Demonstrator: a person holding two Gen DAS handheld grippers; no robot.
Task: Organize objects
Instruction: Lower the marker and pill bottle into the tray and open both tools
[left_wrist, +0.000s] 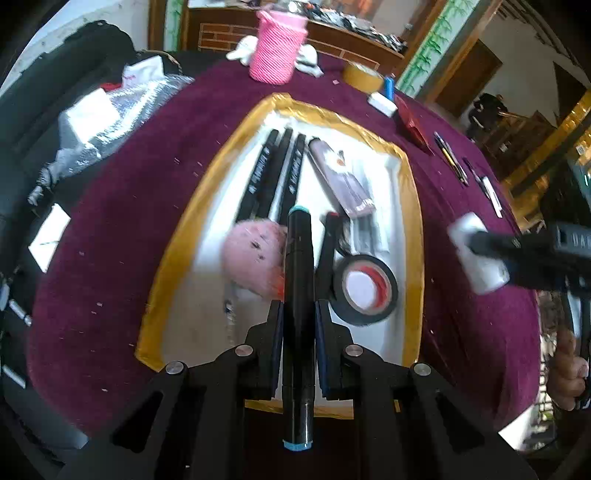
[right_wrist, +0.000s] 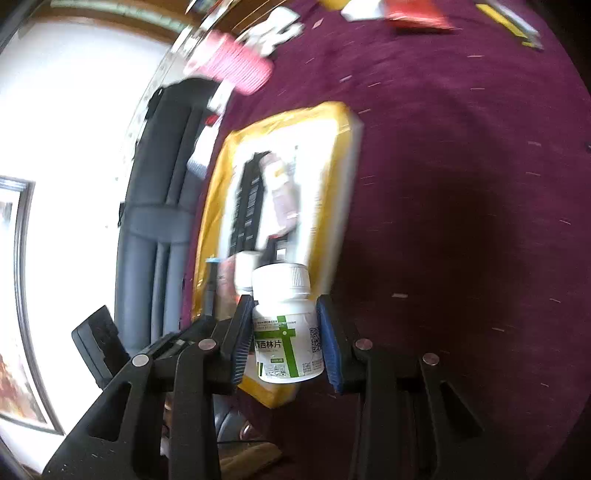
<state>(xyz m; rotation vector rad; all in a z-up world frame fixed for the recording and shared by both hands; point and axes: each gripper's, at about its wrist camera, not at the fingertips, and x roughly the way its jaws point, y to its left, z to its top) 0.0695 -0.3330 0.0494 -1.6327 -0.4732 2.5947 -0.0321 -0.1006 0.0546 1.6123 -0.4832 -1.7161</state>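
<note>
My left gripper (left_wrist: 298, 308) is shut on a black marker with teal ends (left_wrist: 298, 258), held lengthwise above a white tray with a yellow taped rim (left_wrist: 413, 206). In the tray lie three black markers (left_wrist: 273, 170), a flat purple packet (left_wrist: 341, 177), a pink fuzzy ball (left_wrist: 255, 253) and a black tape roll (left_wrist: 365, 290). My right gripper (right_wrist: 285, 314) is shut on a white pill bottle with a green cross label (right_wrist: 286, 332), hanging beside the tray (right_wrist: 343, 122); the bottle (left_wrist: 476, 258) also shows at the right of the left wrist view.
A maroon cloth (left_wrist: 122, 221) covers the table. At its far side stand a pink knitted cup (left_wrist: 277, 48), a tan tape roll (left_wrist: 364, 75), a white eraser (left_wrist: 382, 103), a red packet (left_wrist: 412, 122) and several pens (left_wrist: 450, 158). A dark sofa (right_wrist: 162, 206) lies beyond the table edge.
</note>
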